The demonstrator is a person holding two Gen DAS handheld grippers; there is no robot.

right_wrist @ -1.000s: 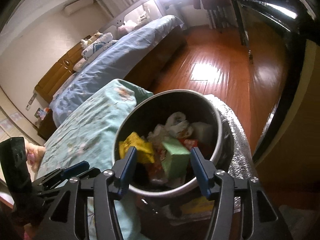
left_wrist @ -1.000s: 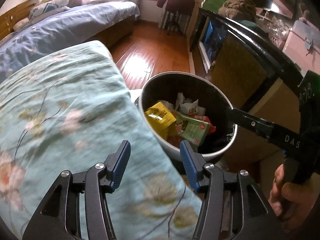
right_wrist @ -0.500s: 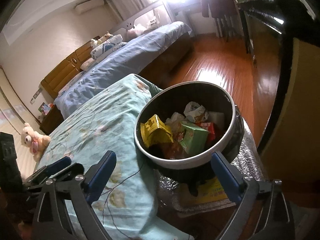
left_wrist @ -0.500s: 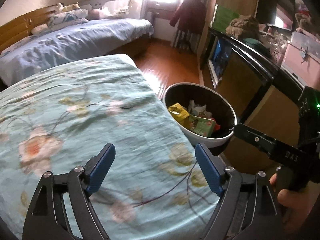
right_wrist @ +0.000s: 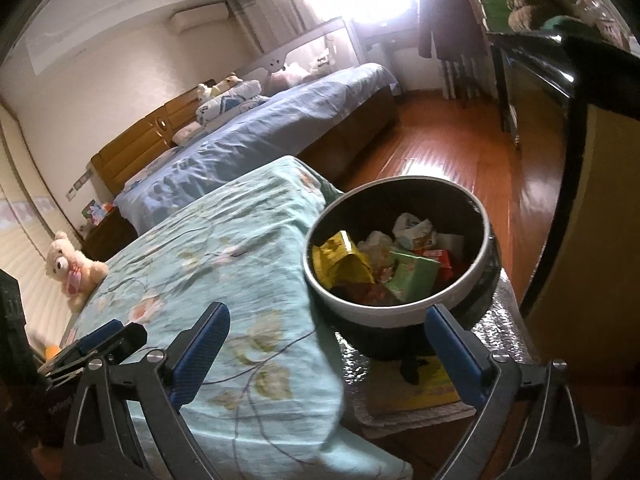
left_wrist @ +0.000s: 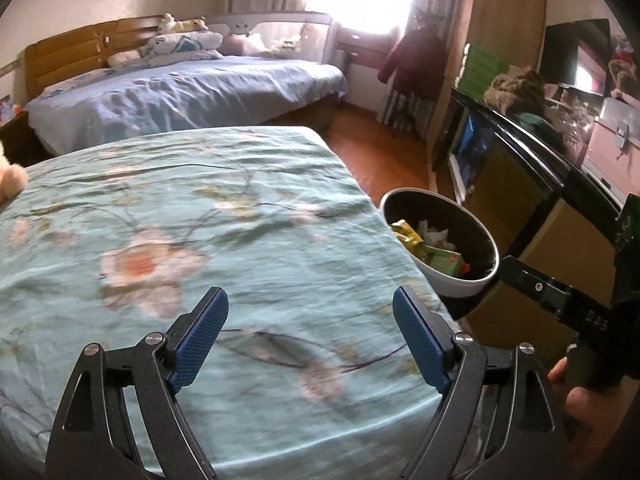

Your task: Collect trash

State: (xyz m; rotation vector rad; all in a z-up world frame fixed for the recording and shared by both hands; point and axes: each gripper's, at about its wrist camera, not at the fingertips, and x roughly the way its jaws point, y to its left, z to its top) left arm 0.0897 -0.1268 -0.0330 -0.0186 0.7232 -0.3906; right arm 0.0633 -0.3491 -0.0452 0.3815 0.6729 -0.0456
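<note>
Room: bedroom with a glossy brown wooden floor (right_wrist: 472, 176), a far bed under a pale blue cover (left_wrist: 192, 92), and a near bed under a teal floral sheet (left_wrist: 208, 216) that fills the foreground of both views.
Task's thing: round white-rimmed black trash bin (right_wrist: 400, 312) stands at the corner of the teal bed, on a silvery foil-like mat (right_wrist: 504, 340); inside lie a crumpled yellow wrapper (right_wrist: 340, 260), a green carton (right_wrist: 412, 276), white crumpled paper (right_wrist: 412, 226) and a red packet (right_wrist: 440, 258).
Left claw (left_wrist: 310, 338): spread wide, nothing between its blue pads, hovering over the teal sheet.
Right claw (right_wrist: 326, 354): also spread wide and holding nothing, above the bed edge and the bin.
Bin relative to claws: ahead and to the right of the left claw, near its right finger in that view; just ahead of the right claw, the near rim lying between its fingertips and slightly right of centre.
Loose trash: none visible on the sheet; only a cream teddy bear (right_wrist: 70, 270) sits at the far left edge, and it is no rubbish.
Step in hand: probably scanning for the next piece, or finishing.
Doing it well: sweep both cameras slowly over sheet and floor, keep the jaws wide, stay clear of the bin rim so it does not tip, and check the yellowish sheet (right_wrist: 416, 394) on the mat below the bin; whether it is litter I cannot tell.
</note>
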